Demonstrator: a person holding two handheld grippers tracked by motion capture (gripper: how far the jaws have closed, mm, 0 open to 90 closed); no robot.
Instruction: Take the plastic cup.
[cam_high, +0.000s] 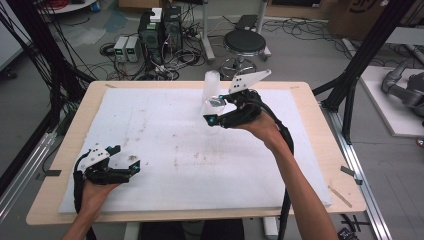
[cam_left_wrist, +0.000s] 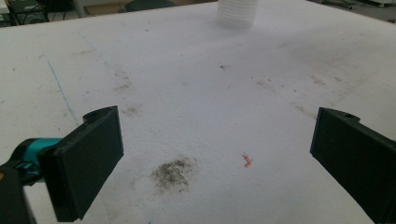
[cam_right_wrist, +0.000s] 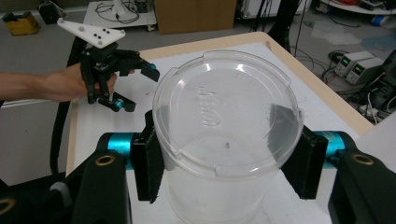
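Observation:
My right gripper (cam_high: 215, 111) is shut on a clear plastic cup (cam_high: 216, 103), held above the far middle of the white foam mat (cam_high: 165, 150). In the right gripper view the cup (cam_right_wrist: 224, 126) lies between both black pads (cam_right_wrist: 148, 158), its round embossed end facing the camera. Just behind it a stack of clear cups (cam_high: 210, 82) stands on the mat, and its base (cam_left_wrist: 236, 11) is at the top of the left gripper view. My left gripper (cam_high: 125, 160) rests near the front left of the mat, jaws wide apart and empty (cam_left_wrist: 215, 154). It appears farther off in the right gripper view (cam_right_wrist: 123, 88).
The mat covers a wooden table (cam_high: 325, 150) and is scuffed, with a dark smudge (cam_left_wrist: 173, 172) and a small orange scrap (cam_left_wrist: 247, 161) between the left jaws. Behind the table stand a black stool (cam_high: 244, 44), power supplies (cam_high: 126, 48) and loose cables on the floor.

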